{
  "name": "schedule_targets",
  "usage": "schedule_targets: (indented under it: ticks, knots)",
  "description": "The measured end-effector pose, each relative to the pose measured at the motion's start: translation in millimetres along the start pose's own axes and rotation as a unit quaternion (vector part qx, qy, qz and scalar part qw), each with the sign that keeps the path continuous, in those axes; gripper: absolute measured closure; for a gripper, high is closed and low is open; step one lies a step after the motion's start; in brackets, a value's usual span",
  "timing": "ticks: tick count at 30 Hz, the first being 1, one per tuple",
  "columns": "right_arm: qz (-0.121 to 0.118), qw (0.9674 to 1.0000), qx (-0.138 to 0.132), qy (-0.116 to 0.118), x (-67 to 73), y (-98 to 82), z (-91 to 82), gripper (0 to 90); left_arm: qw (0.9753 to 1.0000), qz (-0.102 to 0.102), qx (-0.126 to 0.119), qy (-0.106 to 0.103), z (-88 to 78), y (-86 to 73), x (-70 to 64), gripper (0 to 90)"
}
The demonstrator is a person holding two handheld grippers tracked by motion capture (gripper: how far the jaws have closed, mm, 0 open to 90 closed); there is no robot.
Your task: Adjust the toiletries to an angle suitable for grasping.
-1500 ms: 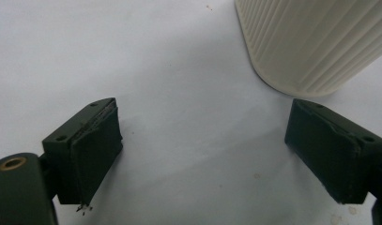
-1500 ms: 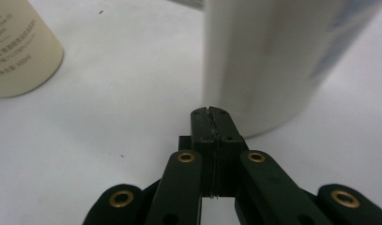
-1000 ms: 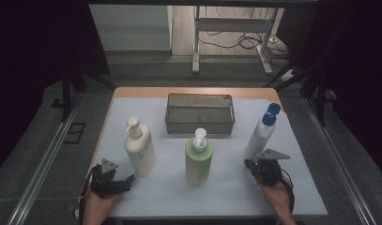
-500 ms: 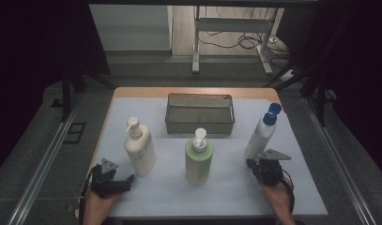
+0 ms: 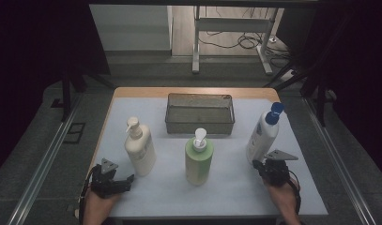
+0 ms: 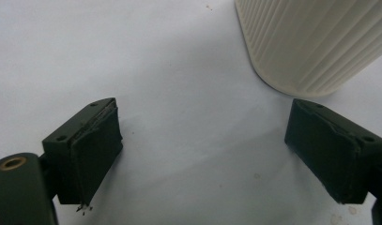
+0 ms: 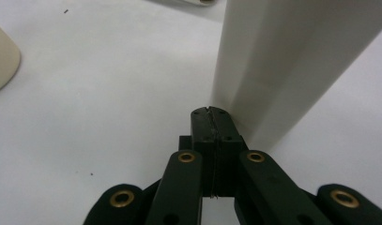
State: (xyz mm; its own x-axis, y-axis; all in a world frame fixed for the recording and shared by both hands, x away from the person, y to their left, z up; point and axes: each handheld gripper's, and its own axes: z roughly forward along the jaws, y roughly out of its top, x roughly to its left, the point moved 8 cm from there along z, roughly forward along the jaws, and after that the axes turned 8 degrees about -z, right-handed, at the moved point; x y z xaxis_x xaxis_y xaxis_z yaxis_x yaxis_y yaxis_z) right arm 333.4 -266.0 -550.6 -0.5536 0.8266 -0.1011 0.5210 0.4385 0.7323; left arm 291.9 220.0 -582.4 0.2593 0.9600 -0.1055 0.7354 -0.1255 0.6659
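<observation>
Three bottles stand on the white table [image 5: 235,187]. A cream pump bottle [image 5: 139,149] is at the left, a green pump bottle [image 5: 198,158] in the middle, and a white bottle with a blue cap [image 5: 263,132] at the right. My left gripper [image 5: 127,180] rests low at the front left, open, with nothing between its pads [image 6: 92,150]; the cream bottle's ribbed base [image 6: 310,42] is just ahead and to its right. My right gripper [image 5: 257,164] sits at the front right, shut and empty, its tips [image 7: 212,115] at the foot of the white bottle [image 7: 282,61].
A dark wire-mesh basket [image 5: 200,114] stands at the back middle of the table. Beyond the table's far edge are a floor, cables and a metal frame. Rails run along both sides of the table.
</observation>
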Motion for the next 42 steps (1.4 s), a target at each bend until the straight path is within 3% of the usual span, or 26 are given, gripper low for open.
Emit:
schedule_targets:
  ticks: [26, 33, 36, 42]
  knots:
    - [0.020, 0.9991, 0.015, -0.035, -35.0, -15.0, -6.3, 86.8, 1.0000, 0.000, 0.001, 0.000, 0.0, 0.0, 0.1, 10.8]
    - [0.019, 0.9993, 0.011, -0.030, -30.4, -12.1, -10.8, 78.6, 1.0000, 0.000, 0.001, 0.000, 0.0, 0.0, 0.1, 10.8]
    - [0.018, 0.9996, 0.002, -0.020, -27.6, -7.3, -20.1, 68.6, 1.0000, 0.000, 0.001, 0.000, 0.0, 0.0, 0.1, 10.8]
    - [0.012, 0.9998, -0.008, -0.016, -28.4, -3.8, -33.2, 58.6, 1.0000, 0.000, 0.001, 0.000, 0.0, 0.0, 0.1, 10.8]
